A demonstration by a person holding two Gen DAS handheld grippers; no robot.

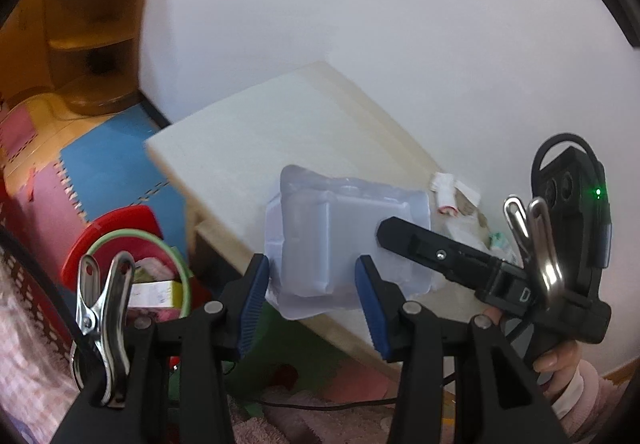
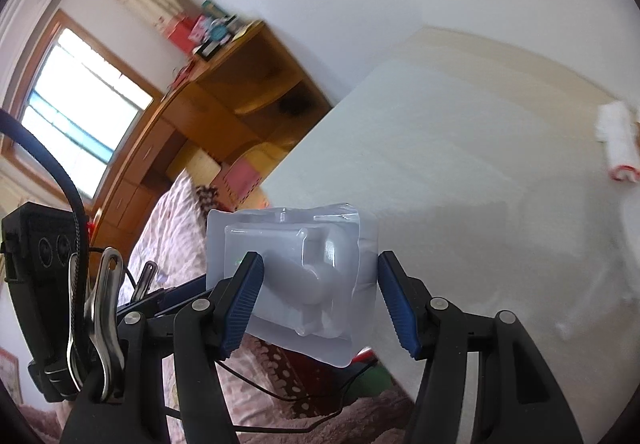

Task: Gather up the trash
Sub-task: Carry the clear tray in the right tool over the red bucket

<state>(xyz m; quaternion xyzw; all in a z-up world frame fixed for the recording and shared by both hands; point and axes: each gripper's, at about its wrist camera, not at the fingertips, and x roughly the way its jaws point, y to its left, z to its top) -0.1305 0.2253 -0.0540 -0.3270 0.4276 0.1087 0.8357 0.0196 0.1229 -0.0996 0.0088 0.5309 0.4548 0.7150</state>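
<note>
A clear plastic blister pack [image 1: 344, 220] hangs in the air over the near edge of the pale wooden table [image 1: 280, 124]. My left gripper [image 1: 312, 268] has its blue pads against the pack's lower part, one at its left edge. From the right, a black finger [image 1: 416, 244] of the right gripper lies on the same pack. In the right wrist view the pack [image 2: 296, 268] sits between the pads of my right gripper [image 2: 320, 260], and the left gripper's fingers [image 2: 180, 294] reach its left edge. A bin [image 1: 140, 264] with a green rim and red lid stands on the floor at lower left, with trash inside.
Crumpled white and red paper [image 1: 444, 192] and other wrappers lie on the table by the wall, the paper [image 2: 618, 140] also at the far right. A wooden corner shelf [image 1: 92, 36] stands beyond coloured foam mats [image 1: 112, 164]. A pink blanket [image 2: 172, 228] lies below.
</note>
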